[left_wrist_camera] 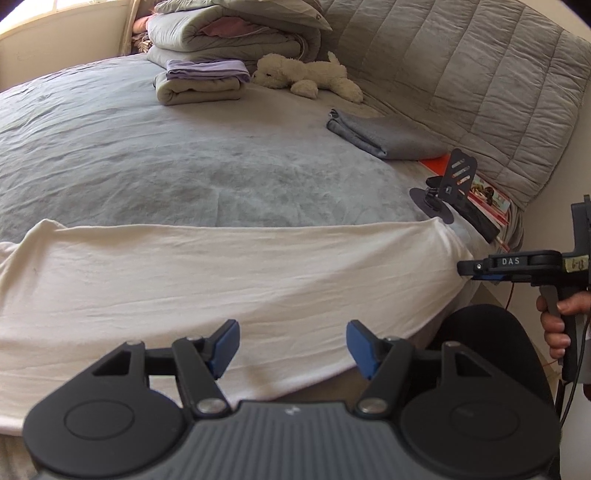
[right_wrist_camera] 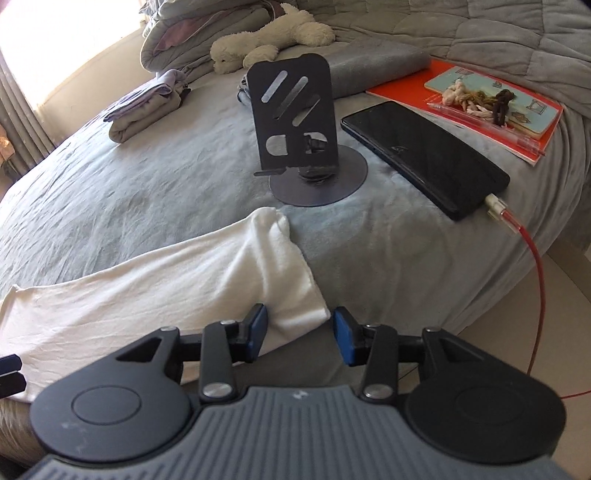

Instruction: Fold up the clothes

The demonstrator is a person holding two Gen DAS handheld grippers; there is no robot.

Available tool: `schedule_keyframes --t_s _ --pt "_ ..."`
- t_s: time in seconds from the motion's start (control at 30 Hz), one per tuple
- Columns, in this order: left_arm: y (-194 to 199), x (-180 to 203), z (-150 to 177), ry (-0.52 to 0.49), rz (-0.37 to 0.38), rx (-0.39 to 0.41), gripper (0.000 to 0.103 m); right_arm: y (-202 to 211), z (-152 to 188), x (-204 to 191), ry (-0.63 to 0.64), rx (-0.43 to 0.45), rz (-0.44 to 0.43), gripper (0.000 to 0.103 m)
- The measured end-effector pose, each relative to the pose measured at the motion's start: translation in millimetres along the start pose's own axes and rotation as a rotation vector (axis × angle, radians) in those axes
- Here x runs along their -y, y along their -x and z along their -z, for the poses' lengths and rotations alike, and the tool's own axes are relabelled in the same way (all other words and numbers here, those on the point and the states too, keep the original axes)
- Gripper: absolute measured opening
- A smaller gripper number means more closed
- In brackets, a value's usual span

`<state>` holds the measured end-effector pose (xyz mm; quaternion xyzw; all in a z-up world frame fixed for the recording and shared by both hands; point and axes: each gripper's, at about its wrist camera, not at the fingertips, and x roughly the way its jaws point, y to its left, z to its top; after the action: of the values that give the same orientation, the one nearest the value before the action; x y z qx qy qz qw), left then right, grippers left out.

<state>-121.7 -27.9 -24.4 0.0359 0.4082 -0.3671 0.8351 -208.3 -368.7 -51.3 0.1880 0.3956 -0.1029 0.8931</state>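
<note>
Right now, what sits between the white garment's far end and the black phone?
Right wrist view: bare grey bedspread separates the white cotton garment from the black smartphone. The black slotted phone stand sits just behind that stretch.

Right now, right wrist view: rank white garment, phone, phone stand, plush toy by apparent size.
1. white garment
2. phone
3. phone stand and plush toy look alike; the toy lies farther off, so no ranking.

Daylight floods in from a blown-out upper-left window (left_wrist_camera: pixel 44 14); fisheye bending at edges, focus sharp.
</note>
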Motion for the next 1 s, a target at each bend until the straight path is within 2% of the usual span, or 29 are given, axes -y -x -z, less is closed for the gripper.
schedule_keyframes --t_s 0.03,0.13,0.3,0.43,0.63,0.73,0.83,1.0 --pt "-1 -1 0 0.009 0.005 -0.001 0.065 1 0 -2 0.007 0.0 -0.013 0.024" --pt "-3 -7 -2 0.054 0.031 -0.004 0.065 3 0 -9 0.043 0.008 -0.022 0.01" --pt "-5 -21 -5 0.149 0.105 -0.031 0.065 11 -6 -25 0.073 0.043 -0.059 0.009" --pt "-12 -33 -10 0.282 0.217 -0.052 0.065 21 -8 -60 0.18 0.075 -0.12 0.008" --pt "-31 -43 -14 0.475 0.368 -0.062 0.065 18 2 -119 0.346 0.027 -0.252 0.008" --pt "-43 -43 -13 0.523 0.391 -0.077 0.061 15 14 -143 0.421 -0.012 -0.302 0.008" --pt "-52 -43 -9 0.572 0.409 -0.087 0.053 11 26 -160 0.485 -0.042 -0.321 0.008" --pt "-61 -42 -12 0.623 0.392 -0.07 0.037 12 38 -169 0.507 -0.067 -0.338 0.008"
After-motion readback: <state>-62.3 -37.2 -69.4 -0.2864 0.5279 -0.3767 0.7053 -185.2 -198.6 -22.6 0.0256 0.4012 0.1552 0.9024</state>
